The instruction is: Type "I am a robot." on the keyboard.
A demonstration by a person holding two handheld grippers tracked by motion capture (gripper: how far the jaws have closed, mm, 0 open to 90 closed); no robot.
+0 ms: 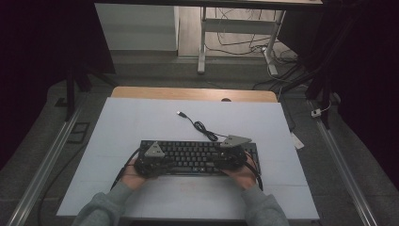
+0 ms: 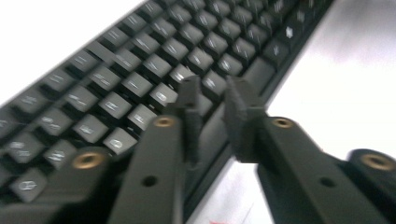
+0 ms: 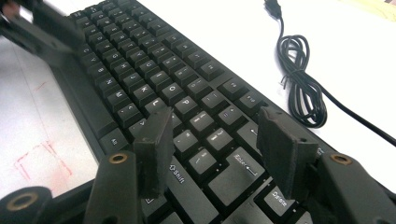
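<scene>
Currently flat black rectangular keyboard (image 1: 197,157) lies near the front edge of the pale blue surface (image 1: 141,122). Left gripper (image 2: 212,93) hovers over its near-edge keys, jaws slightly apart, nothing between. Right gripper (image 3: 215,126) jaws wide apart above Shift/Enter keys. Coiled black cable (image 3: 299,74) beside.

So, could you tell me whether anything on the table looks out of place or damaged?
Nothing stands out. The keyboard lies flat and square on the white table, and its cable sits loosely coiled behind it, unplugged.
</scene>
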